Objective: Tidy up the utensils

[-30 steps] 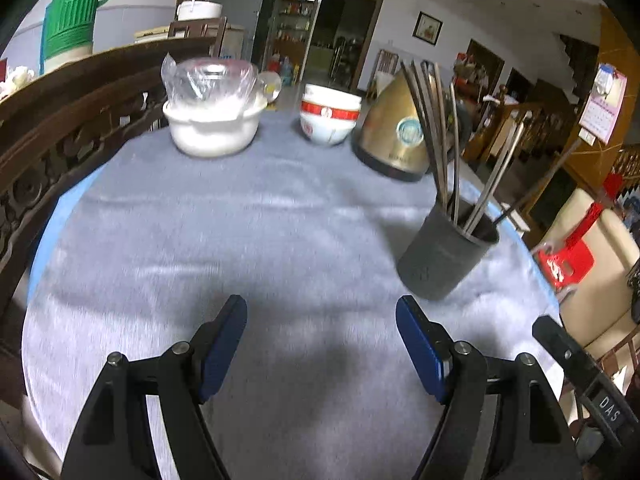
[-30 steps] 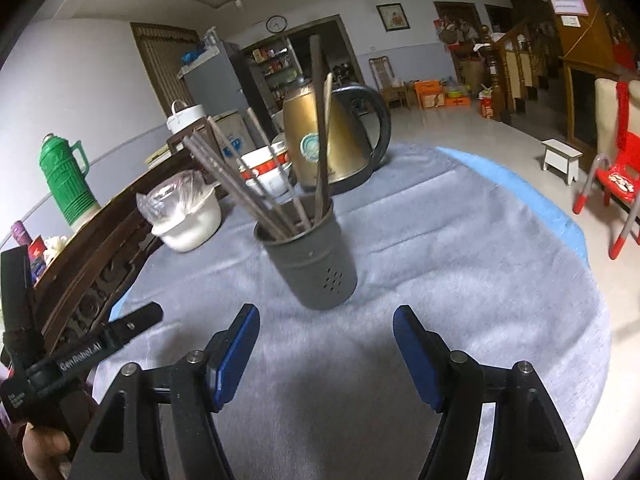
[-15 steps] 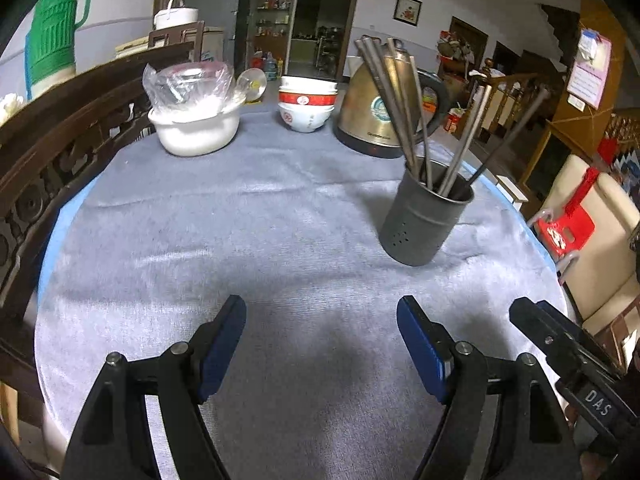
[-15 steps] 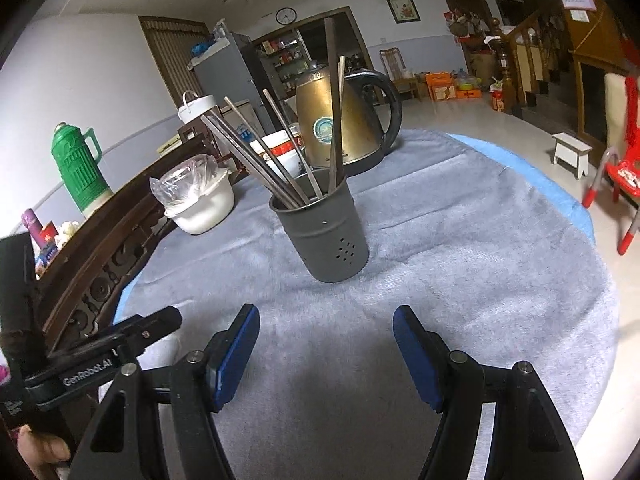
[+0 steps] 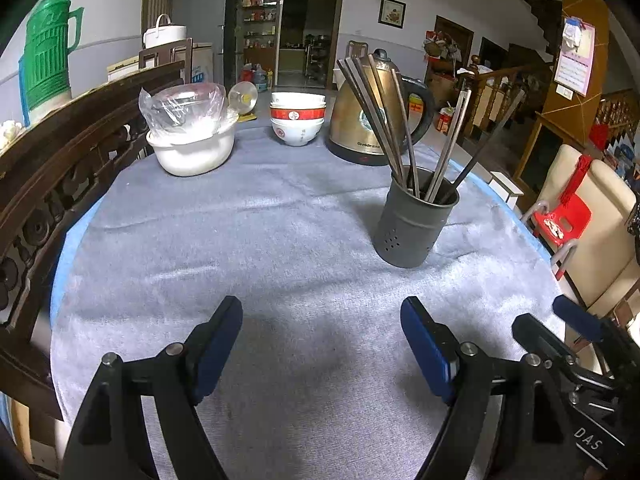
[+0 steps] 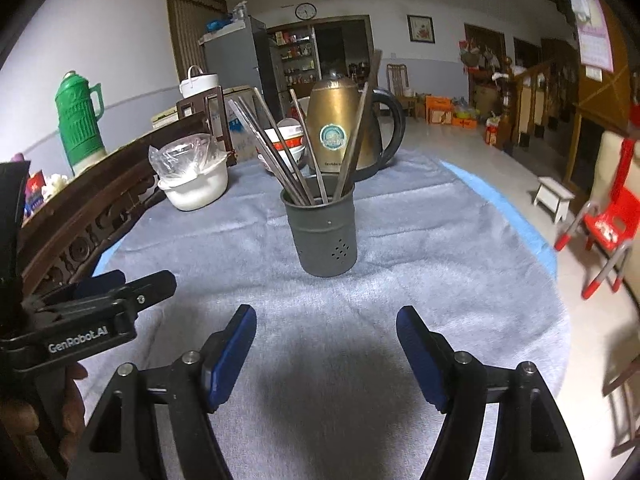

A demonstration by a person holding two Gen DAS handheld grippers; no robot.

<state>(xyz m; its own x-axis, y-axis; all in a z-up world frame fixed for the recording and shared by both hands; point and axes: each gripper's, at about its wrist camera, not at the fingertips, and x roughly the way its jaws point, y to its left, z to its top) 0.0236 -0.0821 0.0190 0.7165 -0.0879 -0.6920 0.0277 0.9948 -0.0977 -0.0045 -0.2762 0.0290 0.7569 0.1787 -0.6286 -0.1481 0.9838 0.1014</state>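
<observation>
Over the grey cloth-covered round table (image 5: 248, 240), the left gripper (image 5: 320, 344) has its blue-padded jaws wide apart with nothing between them, tipped down toward the cloth. Beside it, the right gripper (image 6: 326, 350) is tipped down too, its jaws opening and holding nothing. Ahead of both, the dark grey metal holder cup (image 6: 325, 232) stands upright on the cloth, and the long metal chopsticks (image 6: 280, 156) inside it point up, fanning outward.

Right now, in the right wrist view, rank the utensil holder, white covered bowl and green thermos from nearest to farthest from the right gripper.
1. utensil holder, centre, straight ahead of the right gripper.
2. white covered bowl, left, on the cloth.
3. green thermos, far left, beyond the table.
</observation>
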